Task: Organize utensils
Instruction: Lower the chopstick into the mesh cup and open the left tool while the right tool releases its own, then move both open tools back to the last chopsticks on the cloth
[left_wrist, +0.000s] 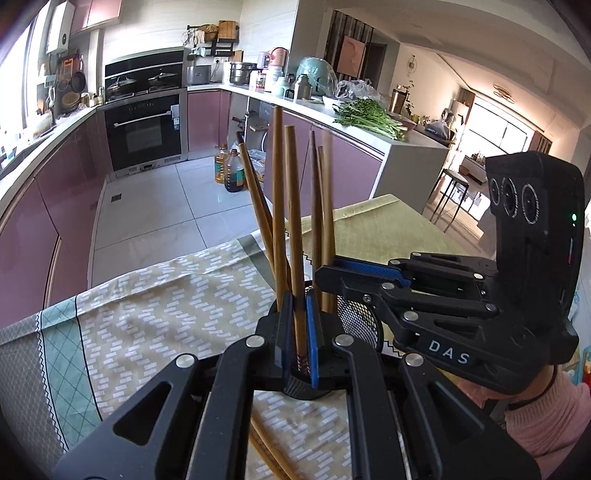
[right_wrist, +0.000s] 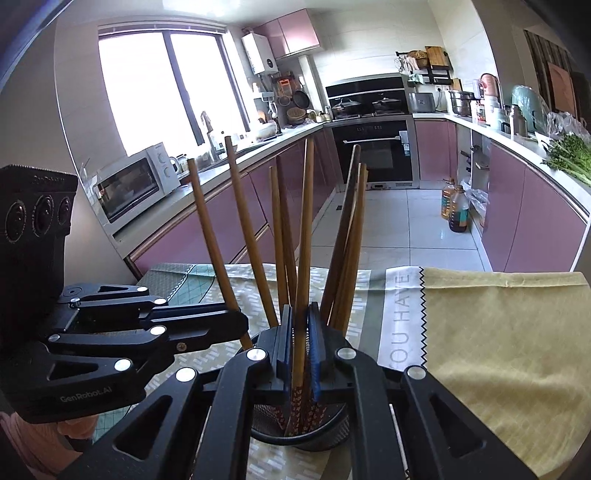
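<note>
Two grippers: both sit close over one black mesh holder (right_wrist: 334, 430), each viewed from the other's camera.
Left gripper (left_wrist: 300, 332): its blue-padded fingers are pressed together on a single brown chopstick (left_wrist: 295, 236), gripping it low down, near the patterned end that dips into the holder.
Right gripper (right_wrist: 300, 347): its fingers are likewise clamped on one chopstick (right_wrist: 304, 236), upright, with the red-patterned lower end inside the holder's rim.
Right gripper from the left view (left_wrist: 364, 275): it reaches in from the right, fingertips at the holder's rim among the sticks.
Left gripper from the right view (right_wrist: 236, 325): it comes in from the left, level with the holder's top; whether it touches the rim I cannot tell.
Holder: stands upright on the patterned tablecloth (left_wrist: 155, 306), several chopsticks (right_wrist: 284, 236) fanned out of it, leaning in different directions.
Loose chopsticks (left_wrist: 267, 456): a few lie flat on the cloth, under the left gripper.
Yellow cloth (right_wrist: 498, 350): spread to the right of the holder on the same table.
Person's hand (left_wrist: 546, 417): in a pink sleeve, holding the right gripper.
</note>
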